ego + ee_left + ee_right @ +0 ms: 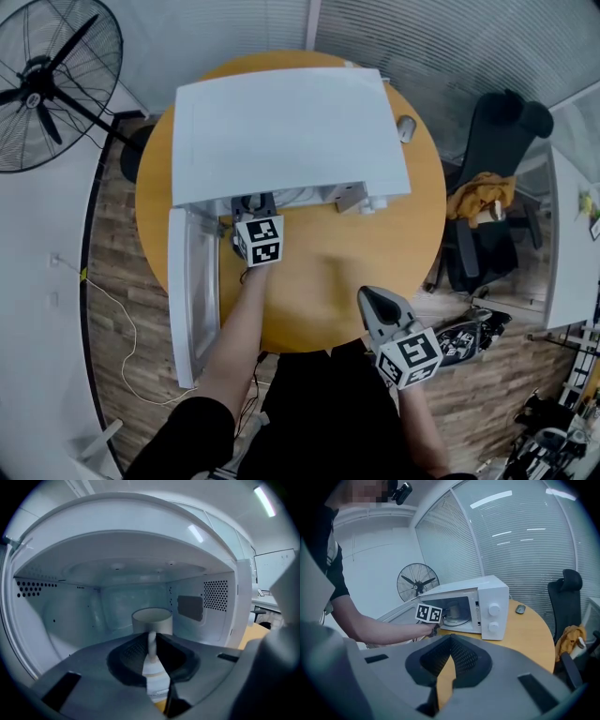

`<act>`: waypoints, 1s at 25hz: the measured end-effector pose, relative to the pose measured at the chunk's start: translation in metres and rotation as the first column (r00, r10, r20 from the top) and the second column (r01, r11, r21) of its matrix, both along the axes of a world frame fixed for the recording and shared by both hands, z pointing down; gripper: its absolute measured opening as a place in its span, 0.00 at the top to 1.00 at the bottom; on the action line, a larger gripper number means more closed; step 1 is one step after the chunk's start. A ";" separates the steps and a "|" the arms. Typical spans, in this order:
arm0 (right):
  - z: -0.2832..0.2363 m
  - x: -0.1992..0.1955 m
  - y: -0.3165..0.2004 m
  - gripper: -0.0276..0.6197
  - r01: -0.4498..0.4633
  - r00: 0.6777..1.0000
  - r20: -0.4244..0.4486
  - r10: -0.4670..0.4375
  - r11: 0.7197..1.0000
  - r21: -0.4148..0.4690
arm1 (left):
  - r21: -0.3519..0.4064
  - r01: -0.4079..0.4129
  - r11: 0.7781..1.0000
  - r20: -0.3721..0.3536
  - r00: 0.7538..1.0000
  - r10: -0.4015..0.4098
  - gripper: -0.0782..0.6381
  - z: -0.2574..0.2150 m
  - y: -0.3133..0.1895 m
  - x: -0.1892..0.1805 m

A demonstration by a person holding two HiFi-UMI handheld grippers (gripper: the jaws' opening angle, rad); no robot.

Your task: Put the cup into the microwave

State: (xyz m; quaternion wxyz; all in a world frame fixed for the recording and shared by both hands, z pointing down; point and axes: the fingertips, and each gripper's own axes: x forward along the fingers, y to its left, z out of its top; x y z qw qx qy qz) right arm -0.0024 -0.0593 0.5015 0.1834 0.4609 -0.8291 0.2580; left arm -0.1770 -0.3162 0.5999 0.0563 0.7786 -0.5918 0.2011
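The white microwave (291, 131) stands on the round wooden table (319, 291) with its door (192, 291) swung open to the left. My left gripper (251, 204) reaches into the oven's mouth. In the left gripper view a pale cup (151, 618) stands upright inside the cavity, and my left gripper (152, 638) is shut on its handle (152, 645). The right gripper view shows the cup (452, 611) inside the microwave (492, 604) from the side. My right gripper (370, 298) hovers over the table's near edge, shut and holding nothing (451, 640).
A standing fan (47, 84) is at the far left. A black office chair (502, 131) with a yellow cloth (478, 192) sits to the right. A computer mouse (406, 128) lies on the table beside the microwave's right side.
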 end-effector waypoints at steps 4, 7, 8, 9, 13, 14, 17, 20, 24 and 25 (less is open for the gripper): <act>0.000 -0.006 0.003 0.94 0.025 1.000 -0.001 -0.025 1.000 0.002 | 0.018 -0.018 1.000 -0.001 1.000 0.018 0.83 0.001 -0.004 0.001; -0.001 -0.008 0.003 0.94 0.018 1.000 -0.001 -0.018 1.000 -0.002 | 0.027 -0.023 0.999 -0.001 1.000 0.023 0.83 0.000 -0.005 0.000; -0.001 -0.009 0.004 0.94 0.018 1.000 -0.002 -0.018 1.000 -0.002 | 0.026 -0.024 0.999 -0.004 1.000 0.025 0.83 0.000 -0.005 0.000; -0.001 -0.010 0.004 0.94 0.017 1.000 -0.003 -0.017 1.000 -0.002 | 0.023 -0.026 0.999 -0.009 1.000 0.026 0.83 0.000 -0.005 -0.001; -0.002 -0.007 0.007 0.94 -0.009 1.000 -0.009 0.009 1.000 -0.005 | 0.013 -0.039 0.999 -0.022 0.999 0.039 0.79 0.005 -0.002 0.000; -0.002 -0.007 0.008 0.94 -0.015 1.000 -0.009 0.015 1.000 -0.006 | 0.014 -0.038 0.999 -0.022 0.999 0.038 0.78 0.005 0.000 0.000; -0.002 -0.005 0.010 0.94 -0.029 1.000 -0.006 0.029 1.000 -0.004 | 0.017 -0.026 1.000 -0.033 0.999 0.027 0.77 0.005 0.004 -0.002; -0.002 0.000 0.011 0.94 -0.038 0.999 -0.008 0.038 0.999 -0.004 | 0.014 -0.013 1.000 -0.041 0.999 0.013 0.77 0.004 0.011 -0.002; -0.003 0.002 0.014 0.94 -0.034 0.999 -0.002 0.034 0.999 0.001 | -0.015 0.003 1.000 -0.058 0.998 -0.003 0.74 0.005 0.025 -0.004; -0.004 0.003 0.014 0.94 -0.029 1.000 0.002 0.029 1.000 0.004 | -0.020 0.003 1.000 -0.057 0.998 -0.004 0.74 0.004 0.030 -0.003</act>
